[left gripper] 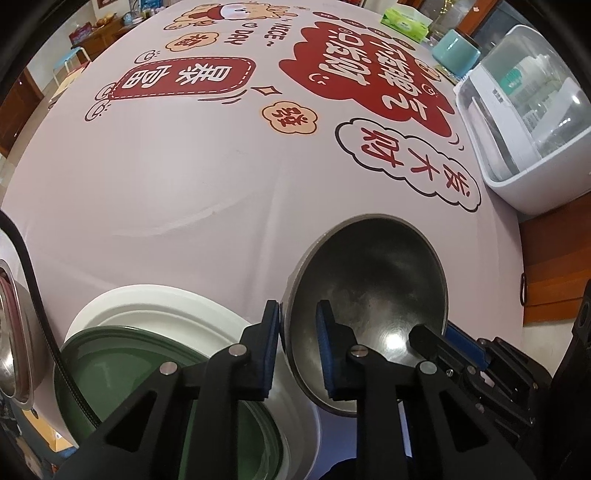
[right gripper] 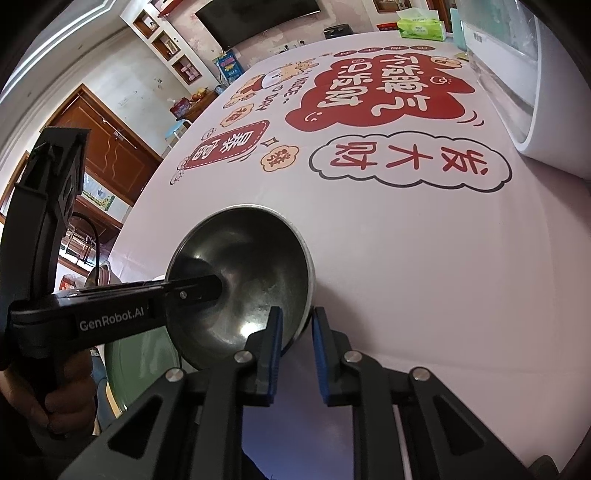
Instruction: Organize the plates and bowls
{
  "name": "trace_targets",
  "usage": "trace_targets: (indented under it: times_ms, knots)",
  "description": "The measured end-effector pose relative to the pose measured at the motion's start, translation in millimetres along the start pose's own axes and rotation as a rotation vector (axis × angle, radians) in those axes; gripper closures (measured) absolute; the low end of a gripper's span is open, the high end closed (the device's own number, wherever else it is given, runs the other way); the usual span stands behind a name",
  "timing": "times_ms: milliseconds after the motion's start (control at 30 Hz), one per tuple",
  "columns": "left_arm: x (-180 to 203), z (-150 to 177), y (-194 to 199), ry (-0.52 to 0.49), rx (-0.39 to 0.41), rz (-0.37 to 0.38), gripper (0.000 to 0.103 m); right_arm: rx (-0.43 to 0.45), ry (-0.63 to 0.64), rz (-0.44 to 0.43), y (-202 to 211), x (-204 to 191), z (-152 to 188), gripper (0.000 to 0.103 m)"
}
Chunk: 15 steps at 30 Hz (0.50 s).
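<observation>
Two handheld grippers clamp a steel bowl from opposite sides on a pink printed tablecloth. The left gripper has its blue pads closed on the bowl's near-left rim; the right gripper pinches the opposite rim, one finger inside, one outside. The bowl sits at the table's near edge, just right of a green plate stacked on a white plate. A white lidded appliance stands at far right, a tissue box beyond.

Steel bowl glossy metal, green plate glazed, tablecloth matt w/ print.
</observation>
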<state>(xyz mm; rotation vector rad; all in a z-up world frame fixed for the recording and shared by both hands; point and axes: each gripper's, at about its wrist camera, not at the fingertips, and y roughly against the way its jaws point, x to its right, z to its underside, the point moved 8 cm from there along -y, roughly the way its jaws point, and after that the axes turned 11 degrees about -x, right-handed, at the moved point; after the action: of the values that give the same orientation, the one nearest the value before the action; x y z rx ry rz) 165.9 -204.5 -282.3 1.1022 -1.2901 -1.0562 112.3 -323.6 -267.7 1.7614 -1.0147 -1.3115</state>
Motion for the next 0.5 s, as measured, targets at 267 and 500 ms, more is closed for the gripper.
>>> trace_targets:
  times_ms: [267, 500]
  knots:
    - [2, 8, 12, -0.025, 0.024, 0.008, 0.084, 0.039, 0.019, 0.012, 12, -4, 1, 0.087]
    - [1, 18, 29, -0.036, 0.065, 0.022, 0.084, 0.078, 0.049, 0.024, 26, -13, 4, 0.087]
